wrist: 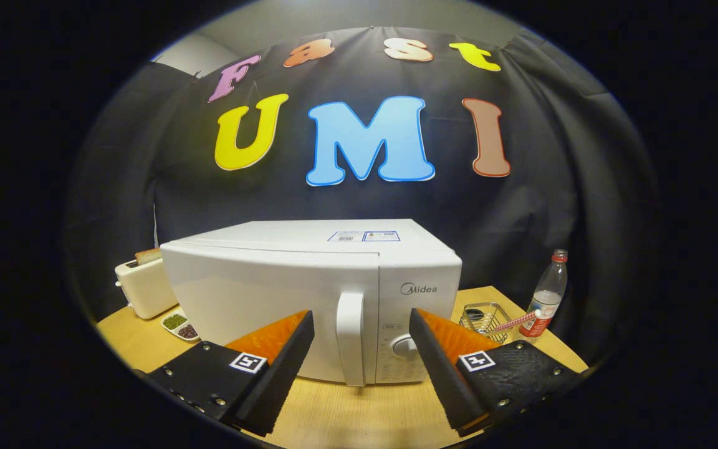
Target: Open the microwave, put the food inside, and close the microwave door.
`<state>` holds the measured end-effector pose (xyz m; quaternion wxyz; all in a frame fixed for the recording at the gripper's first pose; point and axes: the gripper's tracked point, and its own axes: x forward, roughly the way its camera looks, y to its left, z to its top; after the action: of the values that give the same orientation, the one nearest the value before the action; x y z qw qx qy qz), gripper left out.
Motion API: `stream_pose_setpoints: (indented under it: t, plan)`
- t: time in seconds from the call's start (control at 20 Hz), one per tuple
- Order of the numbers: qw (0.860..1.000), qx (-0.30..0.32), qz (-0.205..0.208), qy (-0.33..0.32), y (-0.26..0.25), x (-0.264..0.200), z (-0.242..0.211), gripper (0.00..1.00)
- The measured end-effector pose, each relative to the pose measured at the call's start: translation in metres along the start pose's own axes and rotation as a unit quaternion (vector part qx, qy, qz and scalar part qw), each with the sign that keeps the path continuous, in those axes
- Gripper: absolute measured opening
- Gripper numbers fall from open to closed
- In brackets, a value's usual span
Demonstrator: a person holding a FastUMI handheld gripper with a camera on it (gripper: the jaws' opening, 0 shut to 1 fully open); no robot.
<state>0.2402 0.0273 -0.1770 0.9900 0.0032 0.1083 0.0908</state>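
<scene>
The gripper (361,324) is hovering with its fingers spread wide and empty either side of the door handle (351,337) on the shut microwave (272,293), so it's wanting a square, centred clamp before pulling outward.

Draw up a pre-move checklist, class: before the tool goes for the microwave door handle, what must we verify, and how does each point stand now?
1. Microwave door closed: ok.
2. Handle unobstructed: ok.
3. Tool open, fingers spread either side of the handle, not touching it: ok.
4. Wooden table bare in front of the door for its swing: ok.
5. Food to load identified: cannot tell; bread sits in the toaster, small dishes beside it.
6. Bottle and wire basket apart from the door: ok.
</scene>
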Motion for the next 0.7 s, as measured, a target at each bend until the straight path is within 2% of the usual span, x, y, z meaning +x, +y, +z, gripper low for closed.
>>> stream_pose_setpoints:
  t: [0.05, 0.2, 0.25, 0.4, 0.45, 0.5, 0.6, 0.65, 0.7]
  plan:
    - [1.0, -0.002, 0.001, 0.007, 0.002, 0.005, -0.006, 0.93]
    - [1.0, -0.008, 0.005, 0.028, 0.006, 0.017, -0.023, 0.92]
    - [0.999, -0.007, 0.008, 0.037, 0.007, 0.019, -0.03, 0.76]
    - [0.999, -0.009, 0.0, 0.046, 0.005, 0.03, -0.038, 0.74]
    - [0.999, -0.007, -0.004, 0.047, 0.007, 0.019, -0.036, 0.42]
    - [0.999, -0.006, -0.003, 0.046, 0.006, 0.026, -0.038, 0.39]
    - [0.999, 0.005, 0.003, 0.052, 0.009, 0.029, -0.043, 0.39]
    - [0.999, 0.01, 0.007, 0.052, 0.011, 0.019, -0.039, 0.39]
    - [0.998, 0.006, 0.005, 0.055, 0.009, 0.037, -0.046, 0.27]
